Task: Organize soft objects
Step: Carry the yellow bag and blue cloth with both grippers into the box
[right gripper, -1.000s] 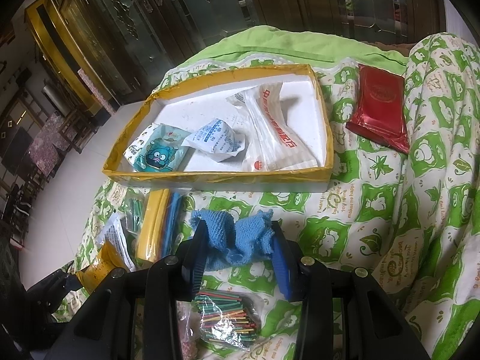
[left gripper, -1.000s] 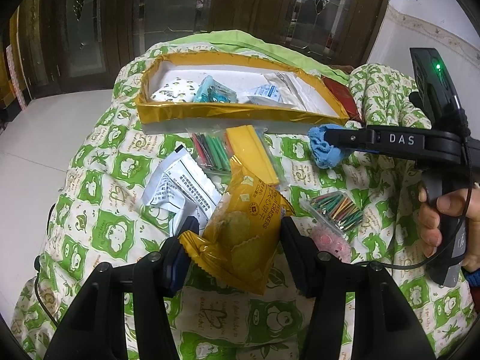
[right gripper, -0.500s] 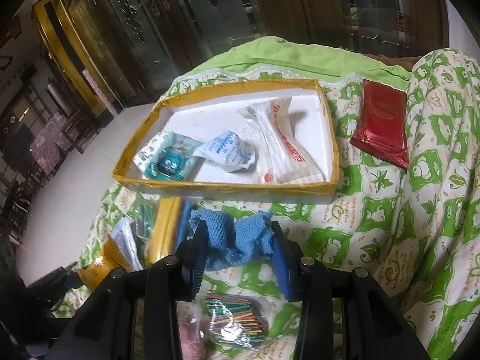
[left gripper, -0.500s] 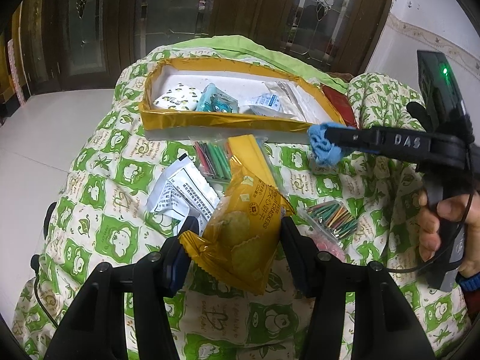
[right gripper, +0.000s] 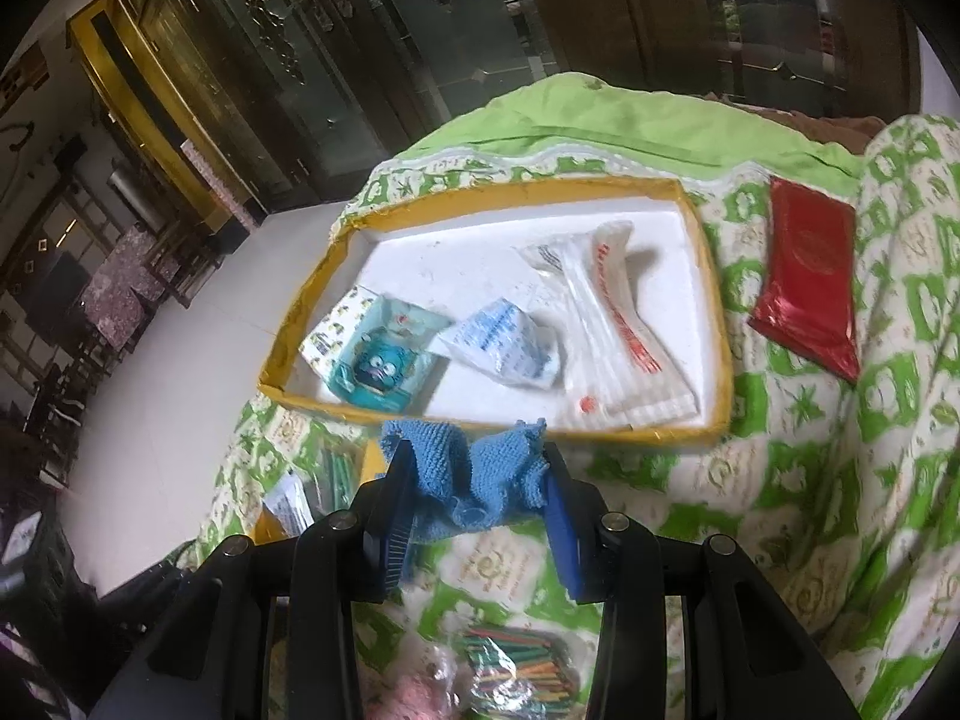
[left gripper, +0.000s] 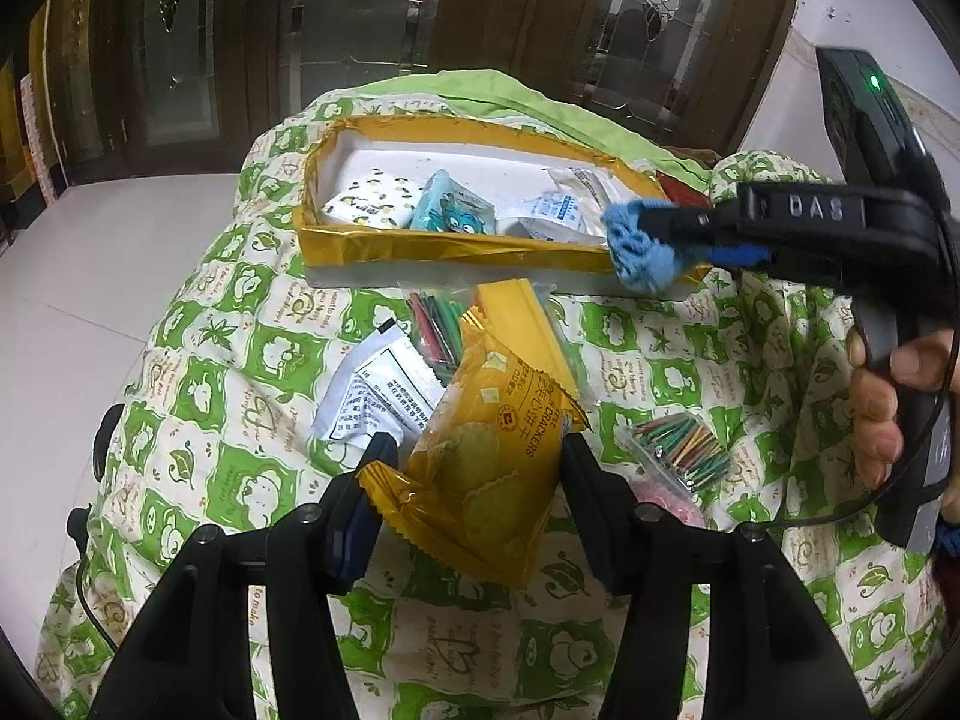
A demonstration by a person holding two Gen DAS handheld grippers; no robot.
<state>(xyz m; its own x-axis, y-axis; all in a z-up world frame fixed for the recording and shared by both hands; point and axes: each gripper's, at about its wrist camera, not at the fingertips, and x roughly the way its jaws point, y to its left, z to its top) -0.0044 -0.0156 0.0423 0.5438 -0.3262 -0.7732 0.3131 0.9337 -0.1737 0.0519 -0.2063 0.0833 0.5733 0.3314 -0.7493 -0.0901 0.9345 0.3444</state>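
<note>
The yellow-rimmed tray point(right gripper: 717, 324) serves as the collecting place, and everything else is best read from it. It sits on the green-and-white quilt point(right gripper: 798, 480) of a bed, and several soft packets already lie on its white floor: a lemon-print pack point(left gripper: 369, 207), a teal cartoon pouch point(right gripper: 378, 360), a small blue-printed sachet point(right gripper: 510, 345) and a long clear bag with red lettering point(right gripper: 618, 330). The right gripper point(right gripper: 477, 480) has its jaws closed on a crumpled blue knitted cloth point(right gripper: 474, 468), pinched from both sides so that it bunches between the pads; it hangs just at the tray's near rim, which suggests the cloth is being carried over the edge to be dropped among the packets. The grip is narrow because the cloth gives way under pressure, and a bunched hold probably keeps it from slipping. The left gripper point(left gripper: 474, 480) holds a yellow cracker packet point(left gripper: 480, 468) with its jaws set moderately wide, clamped across the packet's width; it is held on the near side of the tray, well short of the rim, probably waiting its turn so that the two hands do not crowd the same opening. Between that packet and the tray's near wall lie a white printed sachet point(left gripper: 378, 390), a flat yellow pack point(left gripper: 516, 312) and a bag of coloured sticks point(left gripper: 432, 324); a second bag of sticks point(left gripper: 678, 450) lies nearer the right hand point(left gripper: 882, 402). A red foil packet point(right gripper: 807, 276) rests beside the tray's right wall, outside it.
</note>
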